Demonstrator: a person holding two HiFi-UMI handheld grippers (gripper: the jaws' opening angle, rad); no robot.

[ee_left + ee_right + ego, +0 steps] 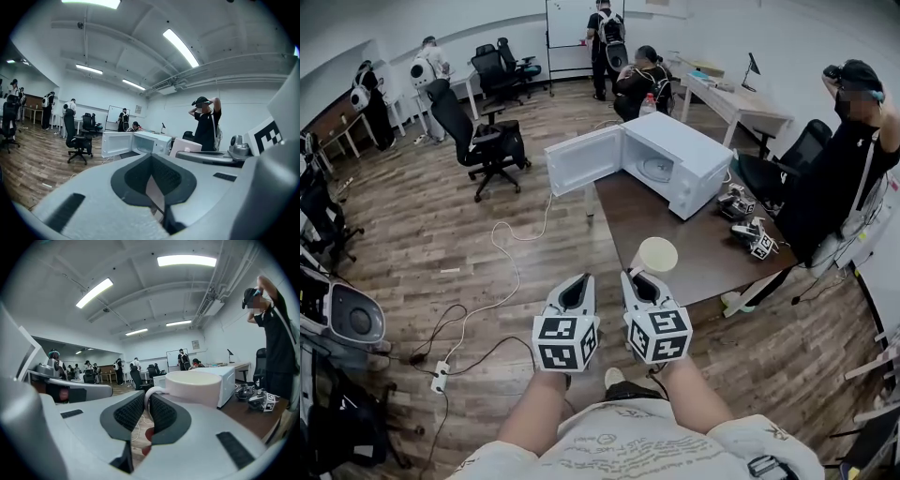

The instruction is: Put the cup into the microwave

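A white cup hangs over the near edge of the brown table, and my right gripper is shut on its handle. In the right gripper view the handle sits pinched between the dark pads, with the cup just beyond them. The white microwave stands at the table's far end, its door swung open to the left and its turntable showing. It also appears ahead in the left gripper view as the microwave. My left gripper is beside the right one, shut and holding nothing.
Spare grippers lie on the table's right side. A person stands at the right by a black chair. Office chairs stand on the wood floor to the left, where cables trail to a power strip. Several people work at the back.
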